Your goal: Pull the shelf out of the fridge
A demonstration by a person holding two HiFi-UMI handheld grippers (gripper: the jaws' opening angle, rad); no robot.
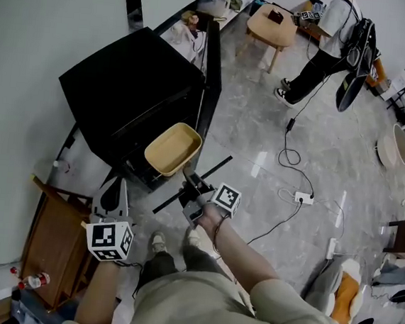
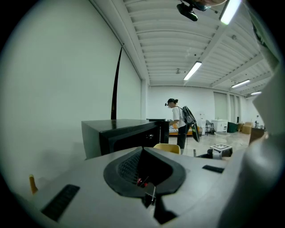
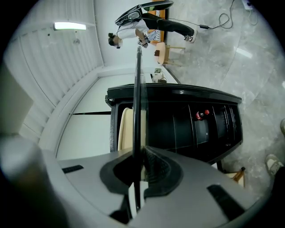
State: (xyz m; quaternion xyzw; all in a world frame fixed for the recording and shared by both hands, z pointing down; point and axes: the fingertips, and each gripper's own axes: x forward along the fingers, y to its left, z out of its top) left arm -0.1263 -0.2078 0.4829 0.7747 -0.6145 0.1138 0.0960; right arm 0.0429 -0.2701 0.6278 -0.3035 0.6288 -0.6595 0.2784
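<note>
The black fridge (image 1: 127, 90) stands open on the floor in front of me. My right gripper (image 1: 191, 186) is shut on the edge of a thin dark shelf (image 1: 212, 169), outside the fridge by its open front. In the right gripper view the shelf (image 3: 137, 102) shows edge-on as a dark line running up from between the jaws of the gripper (image 3: 139, 153). A tan basin (image 1: 173, 148) sits beside it at the fridge's front. My left gripper (image 1: 114, 188) hangs lower left, shut and empty. The left gripper view shows the gripper (image 2: 142, 149), the fridge (image 2: 124, 133) and the basin (image 2: 167, 148).
A person with a backpack (image 1: 336, 35) stands by a wooden table (image 1: 271, 25) at the far side. Cables (image 1: 295, 166) and a power strip (image 1: 303, 197) lie on the tiled floor. Wooden furniture (image 1: 52, 243) stands at my left. Red-capped bottles (image 3: 201, 115) show inside the fridge.
</note>
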